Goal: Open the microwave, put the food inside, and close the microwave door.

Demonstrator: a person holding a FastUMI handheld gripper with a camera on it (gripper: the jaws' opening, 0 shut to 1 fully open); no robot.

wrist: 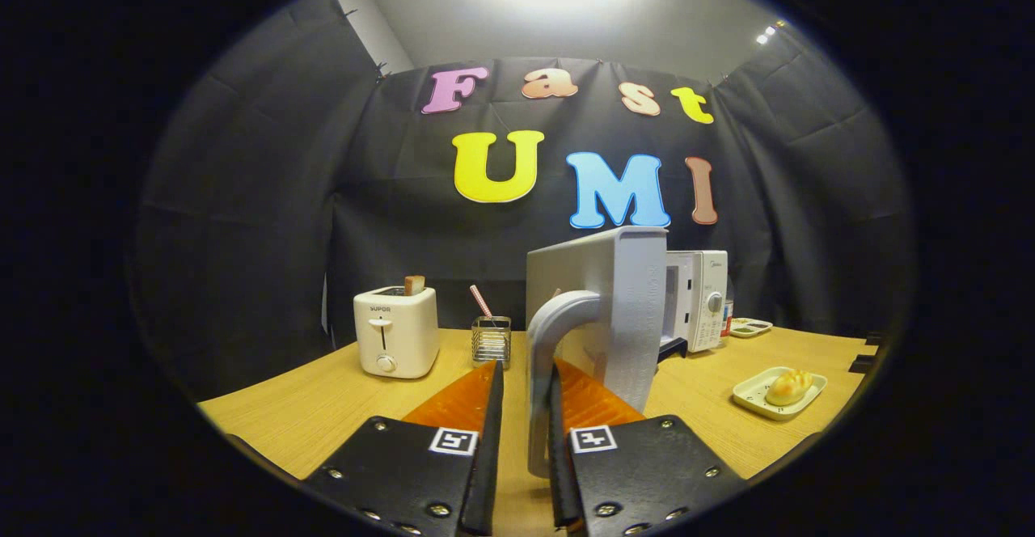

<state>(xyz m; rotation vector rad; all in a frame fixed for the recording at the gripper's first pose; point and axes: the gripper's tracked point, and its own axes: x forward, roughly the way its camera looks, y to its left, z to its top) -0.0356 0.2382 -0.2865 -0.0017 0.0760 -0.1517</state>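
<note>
The white microwave (699, 298) stands at the back of the wooden table (323, 408), its door (614, 294) swung wide open toward me and seen nearly edge-on. The door's curved grey handle (540, 408) runs down between my gripper's (525, 369) orange fingers. The right finger lies against the handle, while a narrow strip of table shows between the handle and the left finger, so the jaws stand slightly open around it. The food, a golden bun (788, 387), rests on a white rectangular plate (756, 398) to the right, beyond the fingers.
A white toaster (396, 331) with a slice of toast (414, 284) stands at the back left. A wire holder (492, 340) with a pink straw sits beside it. A small tray (750, 327) lies right of the microwave.
</note>
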